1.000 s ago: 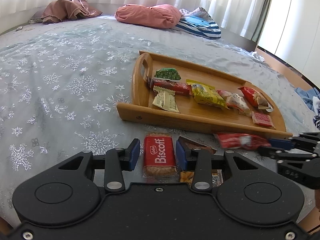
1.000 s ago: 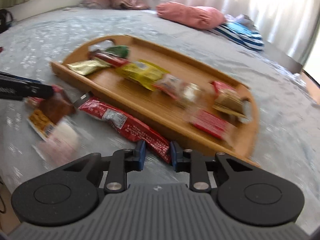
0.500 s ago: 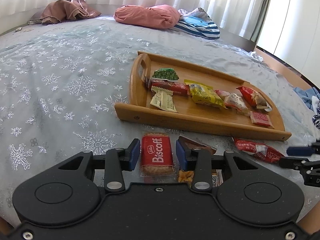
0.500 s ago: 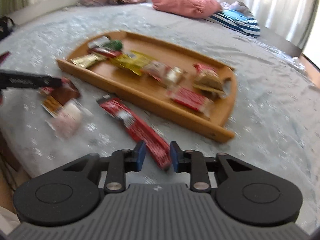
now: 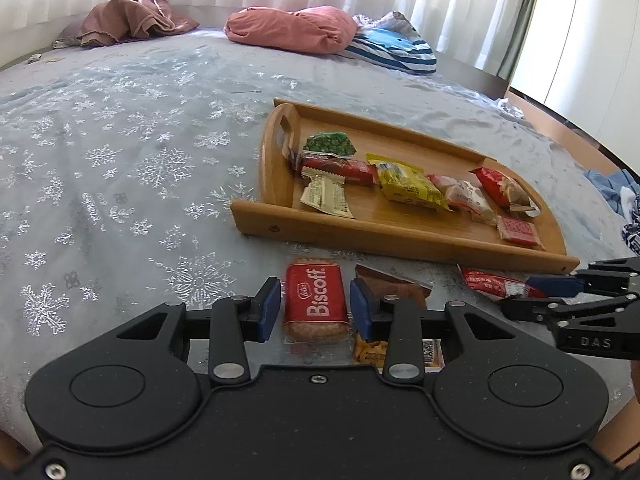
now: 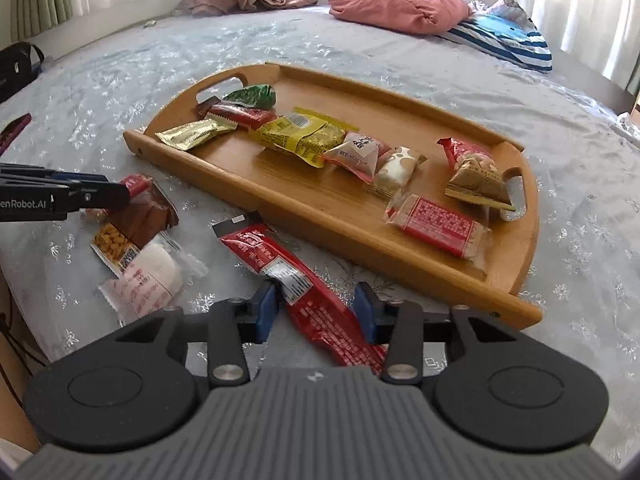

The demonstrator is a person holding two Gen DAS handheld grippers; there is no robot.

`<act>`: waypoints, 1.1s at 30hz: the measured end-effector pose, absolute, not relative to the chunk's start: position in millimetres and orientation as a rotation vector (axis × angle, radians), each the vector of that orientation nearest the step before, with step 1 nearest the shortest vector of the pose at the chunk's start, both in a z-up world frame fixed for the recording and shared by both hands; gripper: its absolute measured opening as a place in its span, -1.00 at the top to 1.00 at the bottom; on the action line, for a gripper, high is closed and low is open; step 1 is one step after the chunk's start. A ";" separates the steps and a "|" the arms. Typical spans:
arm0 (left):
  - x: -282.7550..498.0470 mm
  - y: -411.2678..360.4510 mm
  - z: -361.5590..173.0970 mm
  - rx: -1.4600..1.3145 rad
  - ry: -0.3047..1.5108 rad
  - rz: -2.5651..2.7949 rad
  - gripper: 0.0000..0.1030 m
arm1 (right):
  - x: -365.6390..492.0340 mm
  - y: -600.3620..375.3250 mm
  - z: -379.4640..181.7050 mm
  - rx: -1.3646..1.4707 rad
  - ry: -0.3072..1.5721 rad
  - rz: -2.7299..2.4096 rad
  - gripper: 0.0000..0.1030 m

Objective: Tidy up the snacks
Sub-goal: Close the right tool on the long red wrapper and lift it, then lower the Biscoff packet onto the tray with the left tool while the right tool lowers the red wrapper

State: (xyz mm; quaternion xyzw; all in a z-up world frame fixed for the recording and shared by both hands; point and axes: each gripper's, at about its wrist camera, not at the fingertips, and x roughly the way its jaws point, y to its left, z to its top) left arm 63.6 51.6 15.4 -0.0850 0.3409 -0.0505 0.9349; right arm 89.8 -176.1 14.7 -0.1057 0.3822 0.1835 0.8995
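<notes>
A wooden tray (image 5: 400,240) (image 6: 304,216) on the grey snowflake bedspread holds several wrapped snacks in a row. In front of it a red Biscoff packet (image 5: 316,304) lies flat between the blue pads of my left gripper (image 5: 315,310). Its jaws are closing, with a thin gap still showing on each side. A long red packet (image 6: 304,280) (image 5: 492,282) lies slanted on the bedspread between the pads of my right gripper (image 6: 316,312) (image 5: 560,286). These jaws are closing too and do not touch it. The left gripper (image 6: 100,188) also shows at the right wrist view's left edge.
A brown packet (image 5: 394,286) (image 6: 140,216), an orange cracker pack (image 6: 114,242) and a white-pink packet (image 6: 148,276) lie loose beside the Biscoff. A pink pillow (image 5: 292,30), a striped cushion (image 5: 396,50) and brown cloth (image 5: 128,20) sit at the far side. The bed's edge runs close below both grippers.
The right gripper's jaws stand wider than a second ago, and the long red packet it held now lies on the bedspread between them. The left gripper and the Biscoff have not moved.
</notes>
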 end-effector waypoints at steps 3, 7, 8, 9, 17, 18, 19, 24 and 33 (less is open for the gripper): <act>64.6 51.9 13.0 -0.181 0.705 -0.104 0.31 | 82.7 -174.5 19.0 -0.210 0.778 0.379 0.29; 68.3 50.1 8.3 -0.180 0.723 -0.115 0.23 | 74.3 -174.4 26.9 -0.153 0.756 0.359 0.36; 68.5 49.5 8.0 -0.177 0.724 -0.119 0.22 | 73.0 -174.9 29.1 -0.130 0.752 0.356 0.40; 68.5 49.1 8.1 -0.177 0.723 -0.119 0.23 | 72.8 -175.5 30.9 -0.109 0.749 0.353 0.42; 64.4 47.9 14.7 -0.189 0.709 -0.095 0.39 | 74.8 -186.7 36.5 0.111 0.731 0.298 0.49; 62.8 46.7 16.7 -0.179 0.699 -0.090 0.39 | 75.8 -188.8 37.6 0.135 0.728 0.286 0.49; 61.2 45.5 19.3 -0.166 0.687 -0.088 0.39 | 76.3 -190.5 39.1 0.150 0.723 0.276 0.50; 57.2 43.0 36.9 -0.165 0.643 -0.111 0.39 | 75.6 -196.5 48.8 0.182 0.681 0.240 0.57; 67.9 31.9 58.0 -0.161 0.598 -0.148 0.39 | 84.1 -206.0 57.0 0.239 0.649 0.201 0.57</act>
